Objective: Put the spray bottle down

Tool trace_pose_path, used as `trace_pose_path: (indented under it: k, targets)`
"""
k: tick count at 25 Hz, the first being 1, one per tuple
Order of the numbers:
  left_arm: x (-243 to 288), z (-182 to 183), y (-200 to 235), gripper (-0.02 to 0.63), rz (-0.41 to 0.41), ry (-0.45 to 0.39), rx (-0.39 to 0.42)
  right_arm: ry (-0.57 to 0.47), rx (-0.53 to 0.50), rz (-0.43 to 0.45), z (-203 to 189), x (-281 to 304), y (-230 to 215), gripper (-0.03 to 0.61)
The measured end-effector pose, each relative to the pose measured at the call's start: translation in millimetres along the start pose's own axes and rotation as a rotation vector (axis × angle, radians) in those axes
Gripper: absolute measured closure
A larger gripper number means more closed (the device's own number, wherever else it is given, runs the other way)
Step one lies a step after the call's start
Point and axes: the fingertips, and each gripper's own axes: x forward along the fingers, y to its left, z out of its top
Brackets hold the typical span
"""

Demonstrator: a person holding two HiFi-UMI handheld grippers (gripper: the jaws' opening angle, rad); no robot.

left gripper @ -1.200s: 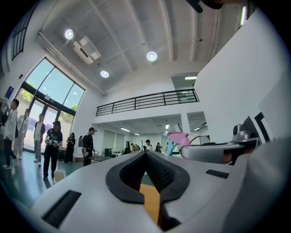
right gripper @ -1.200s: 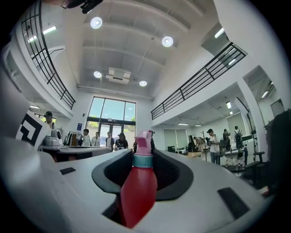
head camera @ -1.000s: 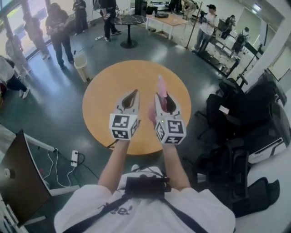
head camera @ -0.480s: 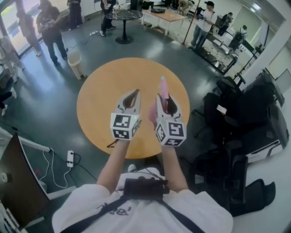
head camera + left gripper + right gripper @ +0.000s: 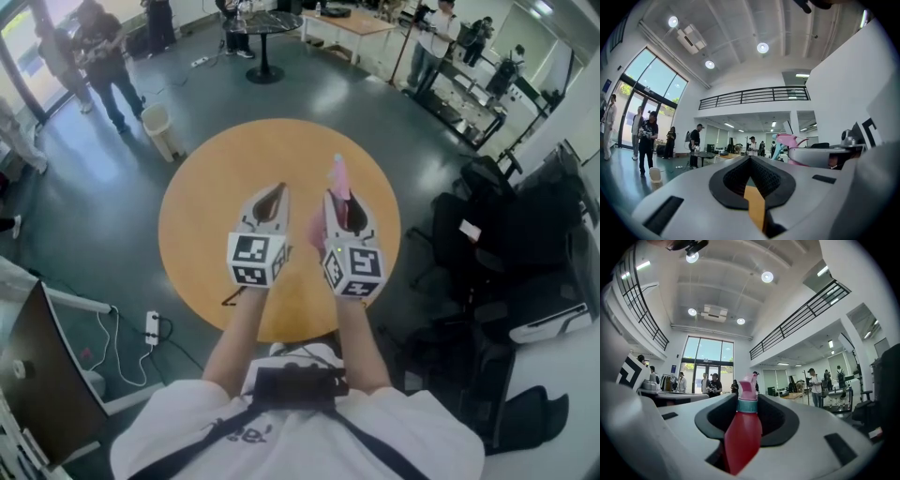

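The spray bottle (image 5: 743,437) has a red body, a teal collar and a pink spray head (image 5: 337,176). My right gripper (image 5: 339,199) is shut on its body and holds it pointing away from me, level, above the round wooden table (image 5: 216,178). In the right gripper view the bottle fills the gap between the jaws of that gripper (image 5: 747,404). To the left of it, my left gripper (image 5: 277,190) hovers over the same table, shut, its tips meeting with nothing in them (image 5: 750,159). The pink spray head (image 5: 787,140) shows at the right of the left gripper view.
Black office chairs (image 5: 487,234) crowd the floor right of the table. A pale waste bin (image 5: 159,127) stands beyond its left edge. A power strip (image 5: 151,325) lies on the floor at the near left. Several people stand at the far side of the hall.
Both grippers have carried forward together over the table, which now looks a little larger beneath them. The bottle stays gripped in the right gripper and the left stays shut.
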Motion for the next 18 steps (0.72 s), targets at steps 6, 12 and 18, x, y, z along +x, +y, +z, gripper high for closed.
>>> trace_pose_path:
  k: [6, 12, 18]
  targets:
    - [36.8, -14.0, 8.3, 0.601, 0.014, 0.036, -0.018, 0.035, 0.002, 0.004, -16.4, 32.1, -20.7, 0.416]
    - [66.0, -33.3, 16.3, 0.601, 0.023, 0.083, -0.037, 0.091, 0.023, 0.005, -43.2, 58.1, -37.4, 0.416]
    - [89.3, -56.4, 18.8, 0.601, 0.030, 0.138, -0.052, 0.137, 0.045, 0.000, -66.5, 78.3, -57.0, 0.416]
